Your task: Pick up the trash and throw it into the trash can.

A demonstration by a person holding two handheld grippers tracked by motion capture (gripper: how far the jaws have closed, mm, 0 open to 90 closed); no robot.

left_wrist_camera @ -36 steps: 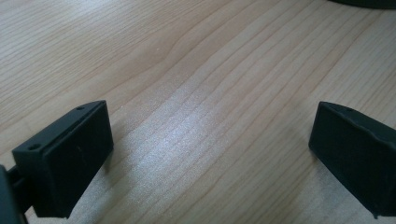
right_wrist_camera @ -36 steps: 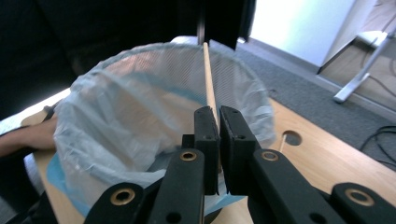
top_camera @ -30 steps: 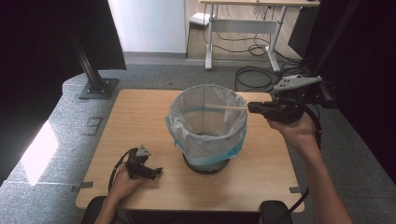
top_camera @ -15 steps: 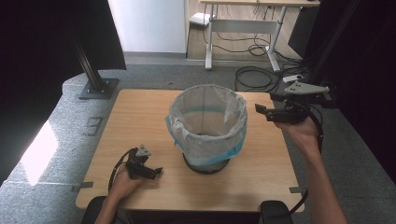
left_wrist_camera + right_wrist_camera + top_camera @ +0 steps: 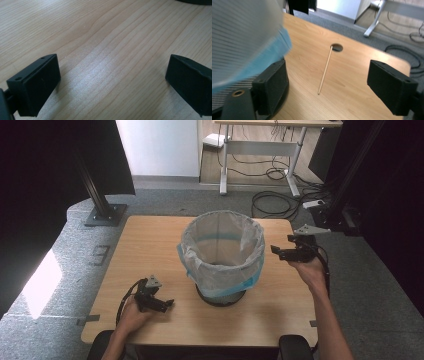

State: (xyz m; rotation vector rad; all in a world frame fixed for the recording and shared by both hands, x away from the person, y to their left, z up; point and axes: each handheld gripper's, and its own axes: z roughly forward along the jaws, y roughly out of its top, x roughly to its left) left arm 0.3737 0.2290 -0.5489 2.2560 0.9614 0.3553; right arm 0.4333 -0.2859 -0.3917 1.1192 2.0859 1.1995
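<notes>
The mesh wastebasket (image 5: 222,255) stands upright at the middle of the wooden bench (image 5: 150,245), lined with a pale plastic bag (image 5: 250,237) whose blue-edged skirt hangs folded over the rim and partway down the outside wall. Its dark round base sits flat on the wood.

Just off the basket's right side, the right claw (image 5: 279,252) hovers beside the bag's skirt, apart from it, its jaws just opened wide with nothing between them. In the right gripper view the blue hem (image 5: 272,56) blurs past right above one jaw (close, though whether it brushes the jaw cannot be told), and beyond the jaws a thin wooden stick (image 5: 325,70) lies flat on the bench, its far tip at the rim of a round cable hole (image 5: 336,47).

Over at the front-left of the bench, well apart from the basket, the left claw (image 5: 161,303) rests low on the wood in the person's hand, released, jaws spread. The left gripper view shows bare wood grain between its pads (image 5: 37,87).
</notes>
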